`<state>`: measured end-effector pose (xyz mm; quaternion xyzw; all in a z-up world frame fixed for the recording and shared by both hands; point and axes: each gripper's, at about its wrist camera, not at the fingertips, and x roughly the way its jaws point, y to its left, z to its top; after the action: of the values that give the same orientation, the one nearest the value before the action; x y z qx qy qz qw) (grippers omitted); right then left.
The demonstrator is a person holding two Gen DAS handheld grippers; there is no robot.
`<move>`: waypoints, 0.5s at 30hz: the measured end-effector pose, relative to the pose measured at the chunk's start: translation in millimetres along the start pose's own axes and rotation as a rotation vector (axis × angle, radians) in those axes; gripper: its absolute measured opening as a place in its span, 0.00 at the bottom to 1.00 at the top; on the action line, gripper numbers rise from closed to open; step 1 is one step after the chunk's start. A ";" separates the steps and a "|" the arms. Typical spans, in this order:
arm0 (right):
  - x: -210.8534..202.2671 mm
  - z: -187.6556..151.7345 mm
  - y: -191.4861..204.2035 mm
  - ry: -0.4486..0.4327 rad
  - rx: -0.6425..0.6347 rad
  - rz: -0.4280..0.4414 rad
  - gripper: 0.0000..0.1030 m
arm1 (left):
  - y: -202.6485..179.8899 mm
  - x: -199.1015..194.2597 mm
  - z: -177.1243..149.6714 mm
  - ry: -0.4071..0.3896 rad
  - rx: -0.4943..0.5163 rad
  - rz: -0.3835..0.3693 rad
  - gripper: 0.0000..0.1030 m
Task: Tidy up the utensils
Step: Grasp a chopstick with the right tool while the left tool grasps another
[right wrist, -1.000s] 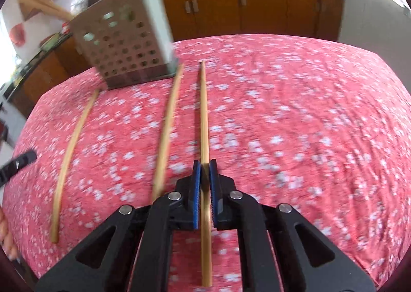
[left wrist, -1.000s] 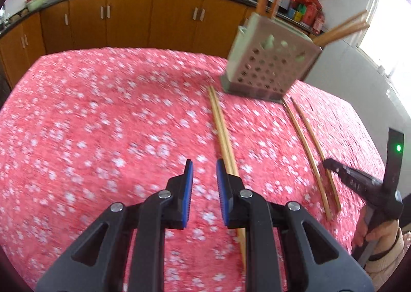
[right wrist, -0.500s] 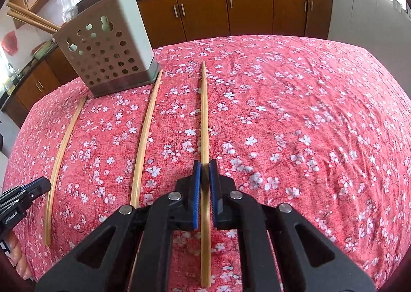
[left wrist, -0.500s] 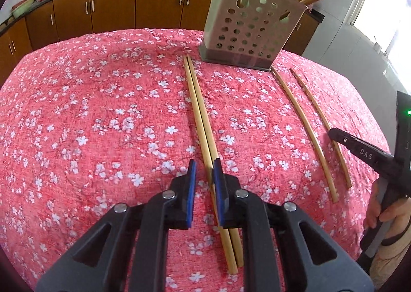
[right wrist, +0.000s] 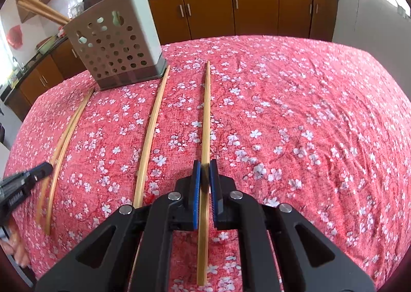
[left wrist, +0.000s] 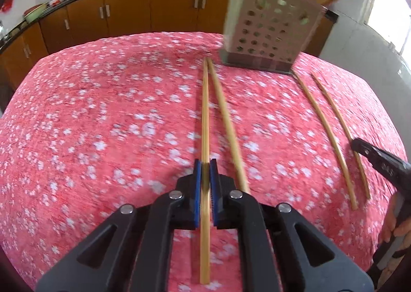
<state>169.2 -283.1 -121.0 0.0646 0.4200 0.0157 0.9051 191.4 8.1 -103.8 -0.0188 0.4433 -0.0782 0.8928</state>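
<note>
Standing in perforated holder [right wrist: 115,48]: seemingly four chopsticks [right wrist: 38,10]; blurred.

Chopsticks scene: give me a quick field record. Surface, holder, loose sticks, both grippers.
surface: table under a red floral cloth
holder: perforated utensil holder standing at the far side, chopsticks already sticking out of its top
left gripper: left gripper shut on the left chopstick of the left pair; jaws have just been closing
neighbour stick: second chopstick lying free beside it
right gripper: right gripper shut on right chopstick
loose on right side: another chopstick on the cloth
</note>
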 end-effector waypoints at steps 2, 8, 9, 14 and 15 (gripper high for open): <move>0.0 0.2 0.8 -0.008 -0.010 -0.007 0.08 | 12.7 2.0 2.1 -0.002 -0.030 0.023 0.08; 8.3 11.0 -3.1 -0.033 -0.012 -0.045 0.08 | 55.8 5.0 15.8 -0.030 -0.106 0.051 0.09; 10.0 13.8 -4.6 -0.033 -0.008 -0.049 0.08 | 57.9 5.4 16.2 -0.037 -0.107 0.047 0.09; 14.8 20.8 -7.0 -0.032 -0.004 -0.054 0.08 | 52.3 6.8 15.1 -0.070 -0.073 0.071 0.10; 15.0 21.2 -7.4 -0.032 -0.004 -0.054 0.08 | 52.8 6.9 15.8 -0.070 -0.080 0.065 0.10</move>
<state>194.9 -291.4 -119.8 0.0517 0.4072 -0.0088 0.9118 214.5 58.6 -105.1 -0.0429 0.4147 -0.0307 0.9084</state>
